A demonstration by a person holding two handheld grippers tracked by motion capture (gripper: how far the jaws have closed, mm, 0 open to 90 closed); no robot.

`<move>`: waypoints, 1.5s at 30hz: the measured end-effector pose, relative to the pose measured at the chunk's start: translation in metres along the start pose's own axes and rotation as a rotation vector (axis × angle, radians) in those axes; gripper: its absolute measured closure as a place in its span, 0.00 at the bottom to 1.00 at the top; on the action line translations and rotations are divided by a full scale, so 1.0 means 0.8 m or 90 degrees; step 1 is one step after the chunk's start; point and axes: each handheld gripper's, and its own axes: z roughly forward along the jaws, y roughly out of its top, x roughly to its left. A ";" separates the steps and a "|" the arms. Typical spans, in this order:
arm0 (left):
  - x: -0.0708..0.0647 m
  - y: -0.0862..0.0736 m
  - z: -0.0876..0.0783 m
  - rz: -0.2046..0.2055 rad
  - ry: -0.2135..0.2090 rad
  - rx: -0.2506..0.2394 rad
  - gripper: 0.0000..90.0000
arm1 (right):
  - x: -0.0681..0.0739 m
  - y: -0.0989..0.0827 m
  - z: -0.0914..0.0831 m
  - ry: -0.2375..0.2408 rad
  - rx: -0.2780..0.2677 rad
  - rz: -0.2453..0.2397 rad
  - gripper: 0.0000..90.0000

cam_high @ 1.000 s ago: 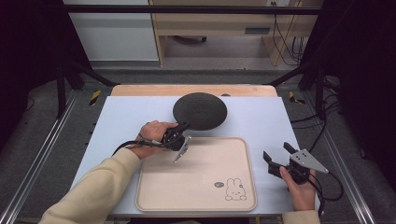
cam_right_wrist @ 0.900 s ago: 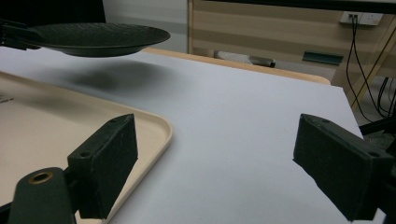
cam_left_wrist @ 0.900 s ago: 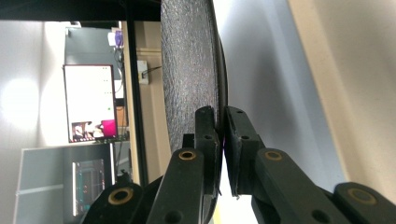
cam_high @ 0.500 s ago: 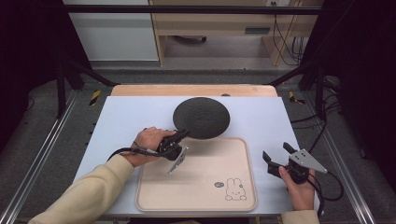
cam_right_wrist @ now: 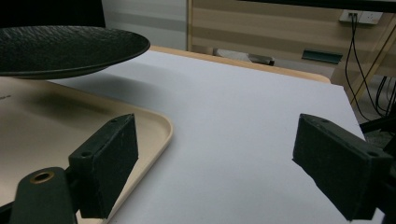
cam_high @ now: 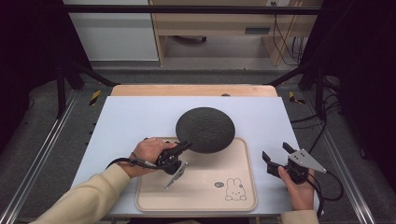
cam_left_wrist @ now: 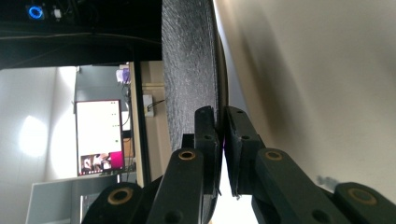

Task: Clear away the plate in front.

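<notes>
I have the left gripper [cam_high: 183, 147] clamped on the rim of the black plate [cam_high: 205, 129], which hangs above the far edge of the beige tray [cam_high: 196, 196], while my right gripper [cam_high: 275, 154] rests open on the white table [cam_high: 135, 116] beside the tray.

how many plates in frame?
1. The black plate is clamped at its rim by the left tool, held above the far edge of the beige tray. None appear hidden.
</notes>
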 end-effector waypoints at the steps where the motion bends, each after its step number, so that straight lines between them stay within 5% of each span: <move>1: 0.000 0.000 0.000 0.000 0.000 0.000 0.93 | 0.000 0.000 0.000 0.000 0.000 0.000 0.15; 18: -0.021 0.027 -0.014 0.007 -0.005 -0.053 0.93 | 0.004 0.000 0.002 -0.003 0.010 -0.013 0.16; 45: -0.041 0.040 -0.033 0.034 -0.007 -0.085 0.93 | 0.009 -0.002 0.005 -0.013 0.024 -0.022 0.16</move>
